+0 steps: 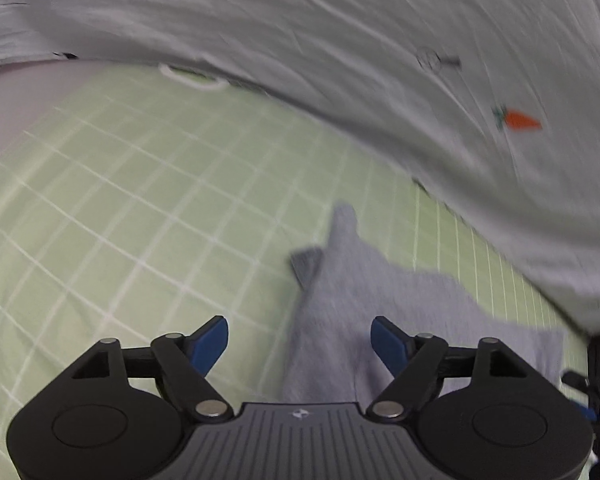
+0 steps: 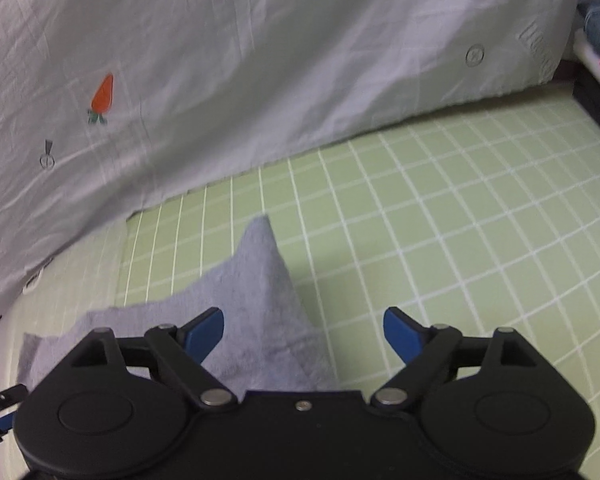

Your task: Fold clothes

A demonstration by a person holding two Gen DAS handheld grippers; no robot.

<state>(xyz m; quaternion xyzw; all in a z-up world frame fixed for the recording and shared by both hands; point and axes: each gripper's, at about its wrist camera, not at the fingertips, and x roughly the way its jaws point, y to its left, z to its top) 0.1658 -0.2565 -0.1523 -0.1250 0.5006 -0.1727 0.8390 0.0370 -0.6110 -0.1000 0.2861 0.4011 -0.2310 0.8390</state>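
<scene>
Grey cloth (image 1: 380, 312) lies rumpled on green checked sheet (image 1: 120, 200), one corner peaked upward. Left gripper (image 1: 299, 344) over cloth's edge, jaws spread wide, nothing between blue pads (image 1: 210, 346). Right gripper (image 2: 303, 336) above same cloth (image 2: 256, 300), jaws wide apart, gripping nothing. Pale grey bedding (image 2: 260, 60) with orange carrot print (image 2: 103, 94) heaped behind cloth, on sheet (image 2: 460, 220).

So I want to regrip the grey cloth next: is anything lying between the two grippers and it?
Nothing visible does. The grey cloth lies on the green checked sheet, right ahead of the open left gripper and open right gripper. The white bedding sits beyond it, not in between.
</scene>
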